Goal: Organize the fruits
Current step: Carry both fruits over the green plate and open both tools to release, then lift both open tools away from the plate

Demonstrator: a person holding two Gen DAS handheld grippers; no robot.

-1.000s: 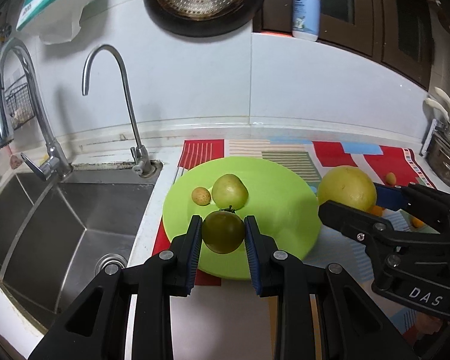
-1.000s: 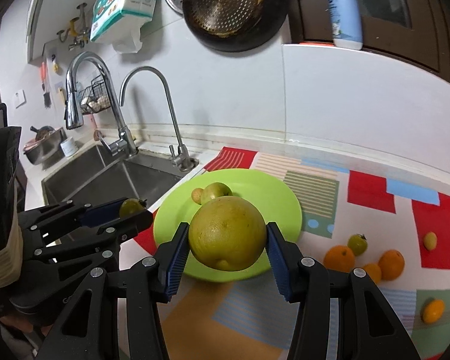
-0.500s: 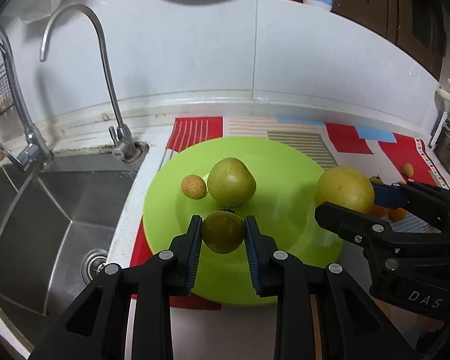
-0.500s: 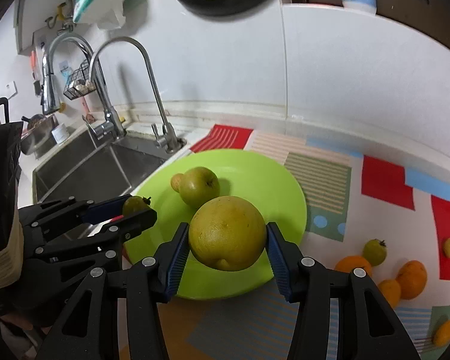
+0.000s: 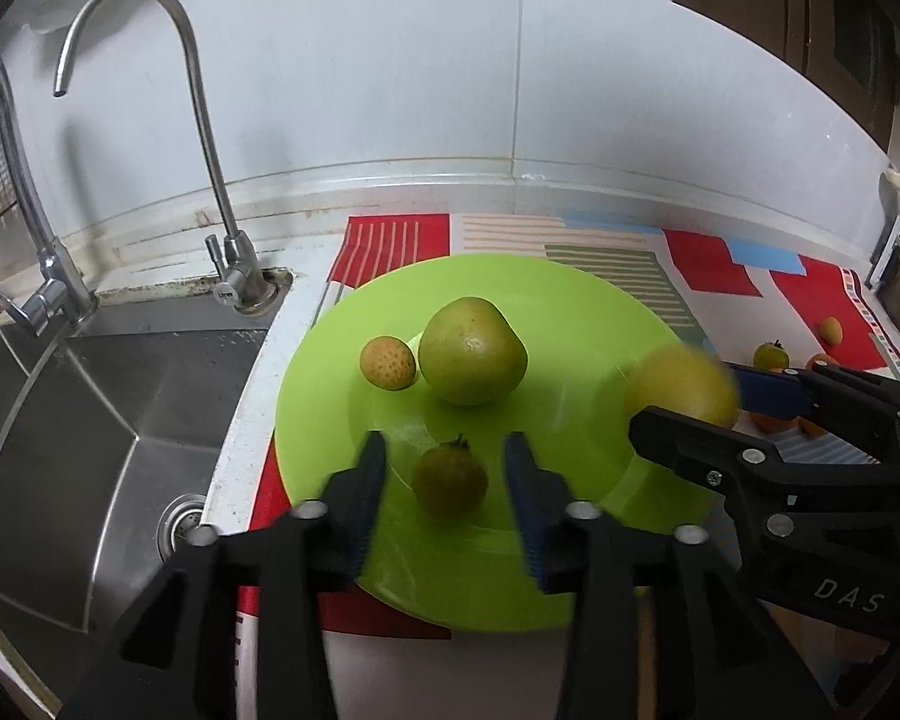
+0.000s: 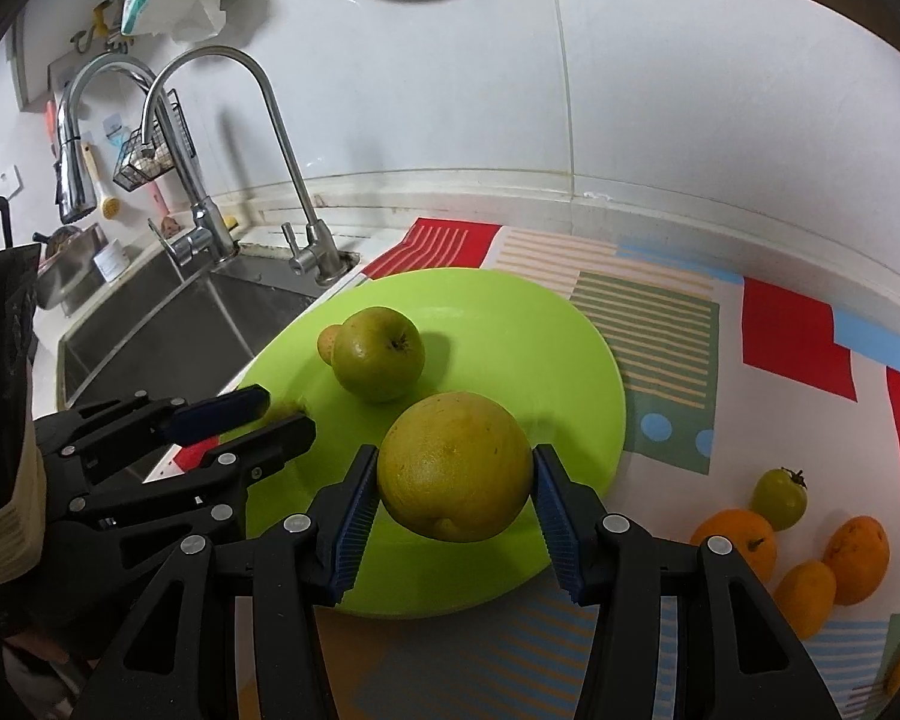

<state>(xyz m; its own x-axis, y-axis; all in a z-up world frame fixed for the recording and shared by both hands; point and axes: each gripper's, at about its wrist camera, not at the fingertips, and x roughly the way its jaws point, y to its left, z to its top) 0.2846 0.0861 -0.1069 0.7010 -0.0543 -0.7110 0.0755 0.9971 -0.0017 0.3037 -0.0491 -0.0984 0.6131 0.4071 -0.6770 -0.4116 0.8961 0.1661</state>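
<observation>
A lime green plate (image 5: 570, 312) lies on the patterned mat beside the sink. On it sit a green apple (image 5: 471, 351), a small speckled yellow fruit (image 5: 387, 362) and a small dark green fruit (image 5: 450, 479). My left gripper (image 5: 447, 489) is open, its fingers standing apart on either side of the small dark green fruit. My right gripper (image 6: 455, 495) is shut on a large yellow citrus (image 6: 455, 474) and holds it above the plate's (image 6: 510, 312) near right part, close to the apple (image 6: 378, 354).
A steel sink (image 5: 90, 408) with two taps (image 5: 222, 180) lies left of the plate. Several oranges (image 6: 810, 558), a small green fruit (image 6: 779, 498) and a yellow one lie on the mat (image 6: 780, 336) to the right. The tiled wall stands behind.
My left gripper has opened and let go of the small dark green fruit, which now rests on the plate. Both grippers have moved forward over the plate, the right still holding the citrus.
</observation>
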